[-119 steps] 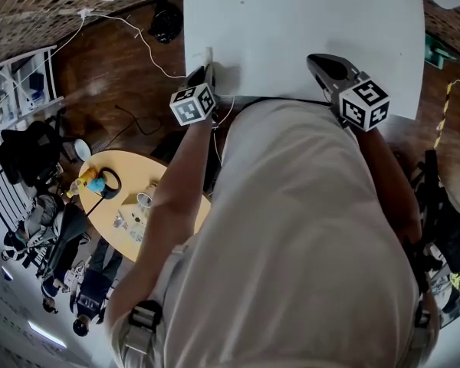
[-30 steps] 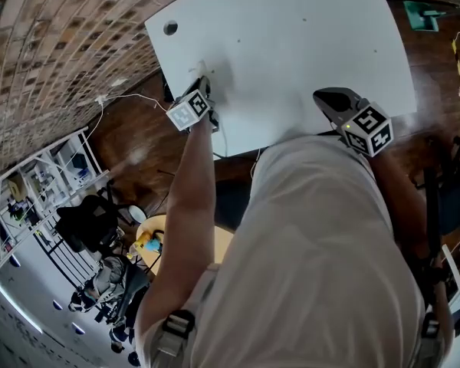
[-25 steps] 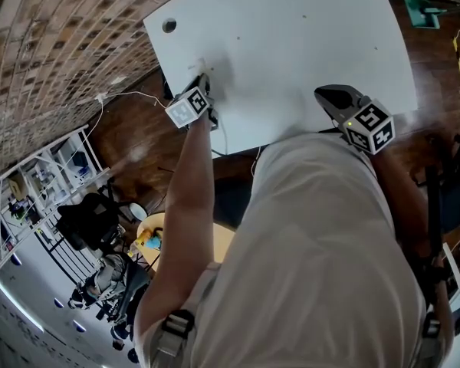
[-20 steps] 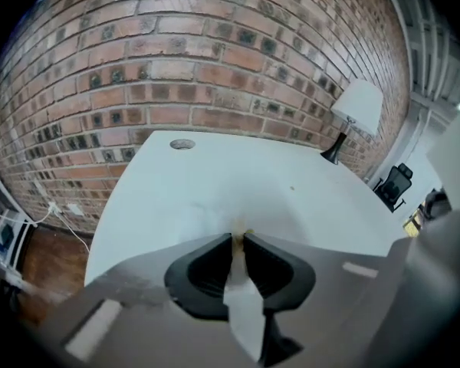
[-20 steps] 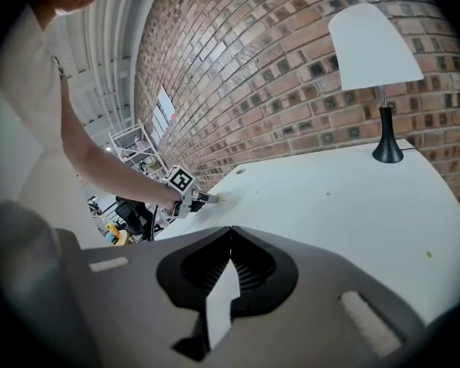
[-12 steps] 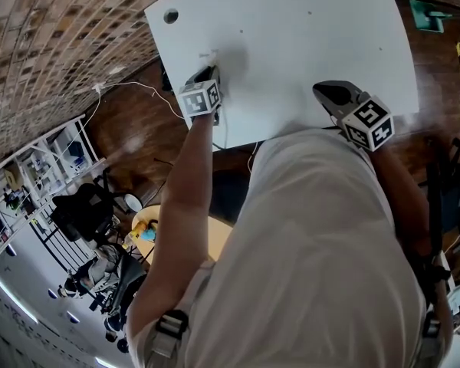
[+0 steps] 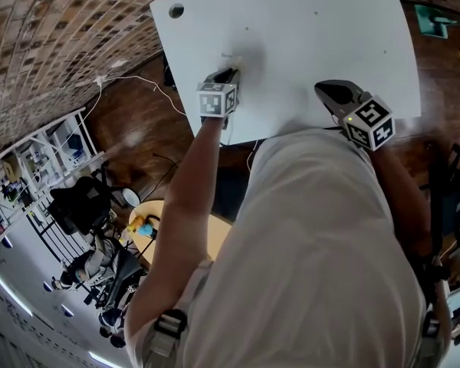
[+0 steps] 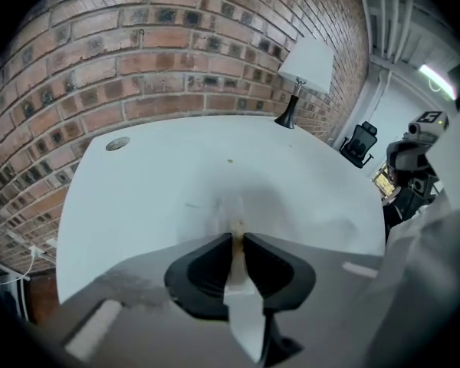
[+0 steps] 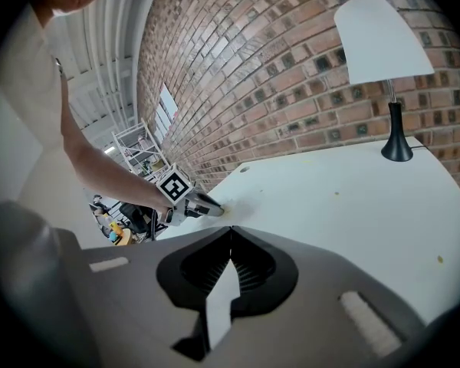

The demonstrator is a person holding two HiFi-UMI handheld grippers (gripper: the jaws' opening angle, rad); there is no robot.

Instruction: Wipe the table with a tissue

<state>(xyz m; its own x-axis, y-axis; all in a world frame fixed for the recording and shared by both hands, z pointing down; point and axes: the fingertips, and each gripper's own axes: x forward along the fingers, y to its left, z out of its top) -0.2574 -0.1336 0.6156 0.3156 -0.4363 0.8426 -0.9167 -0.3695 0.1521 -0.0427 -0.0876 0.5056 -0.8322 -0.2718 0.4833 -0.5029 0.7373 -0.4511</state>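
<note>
The white table (image 7: 314,29) fills the top of the head view. My left gripper (image 7: 228,73) points down at the table's near left part, shut on a crumpled white tissue (image 7: 231,57) whose free end lies on the top. In the left gripper view the tissue (image 8: 231,209) is pinched between the black jaws of the left gripper (image 8: 238,238) and spreads out on the table ahead of them. My right gripper (image 7: 326,90) hovers over the near right edge, shut, with nothing in it. From the right gripper view (image 9: 231,228), the left gripper (image 9: 207,205) shows at the table's left edge.
A white-shaded lamp (image 8: 303,67) stands at the table's far end by the brick wall (image 8: 176,52). A round cable hole (image 7: 175,11) sits in the far left corner. Small specks (image 9: 338,193) dot the top. A round yellow table (image 7: 157,221) and cables lie on the floor at left.
My left gripper has slid to the right along the table's near part with the tissue in it, and its wrist has rolled. The right gripper has stayed where it was.
</note>
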